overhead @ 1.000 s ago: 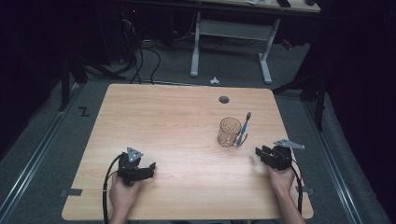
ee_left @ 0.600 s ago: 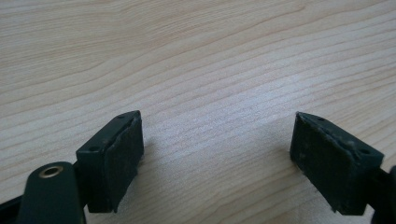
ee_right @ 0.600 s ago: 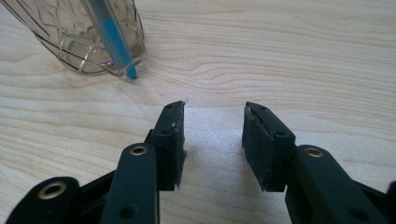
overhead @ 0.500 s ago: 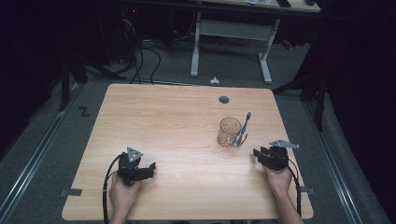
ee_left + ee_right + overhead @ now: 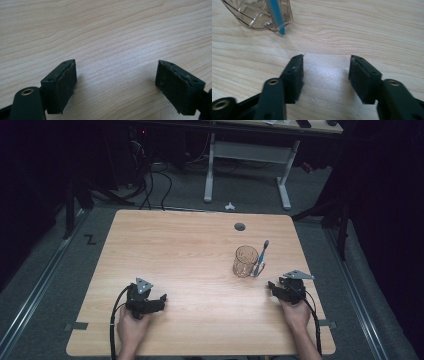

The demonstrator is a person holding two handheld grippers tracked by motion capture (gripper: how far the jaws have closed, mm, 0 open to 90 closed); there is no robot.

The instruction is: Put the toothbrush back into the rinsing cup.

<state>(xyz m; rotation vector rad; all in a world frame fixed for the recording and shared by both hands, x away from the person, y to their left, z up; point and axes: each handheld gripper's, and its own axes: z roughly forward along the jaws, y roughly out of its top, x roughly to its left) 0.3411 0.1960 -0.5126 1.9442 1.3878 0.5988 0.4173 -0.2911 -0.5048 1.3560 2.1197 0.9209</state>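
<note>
1. Landmark: clear ribbed glass tumbler [image 5: 245, 261], upright on the pale wood-grain tabletop [image 5: 175, 250], right of centre.
2. Blue-handled toothbrush [image 5: 261, 258]: outside the tumbler, leaning against its right wall, head up, handle tip on the tabletop; seen touching the glass in the right gripper view [image 5: 276, 15].
3. Right tongs [image 5: 274, 288]: near the tumbler, toward the person and slightly right; jaws apart, just been opening, bare wood between them [image 5: 325, 75].
4. Left tongs [image 5: 161, 301]: well apart from the tumbler, far to its left; jaws wide apart over bare wood [image 5: 116, 82], resting.
5. Step judged in hand: approach to the toothbrush, nothing gripped yet.
6. Next move likely calls for: right tongs advanced toward the tumbler, jaws lined across the slim handle, closed gently without tipping the glass.
</note>
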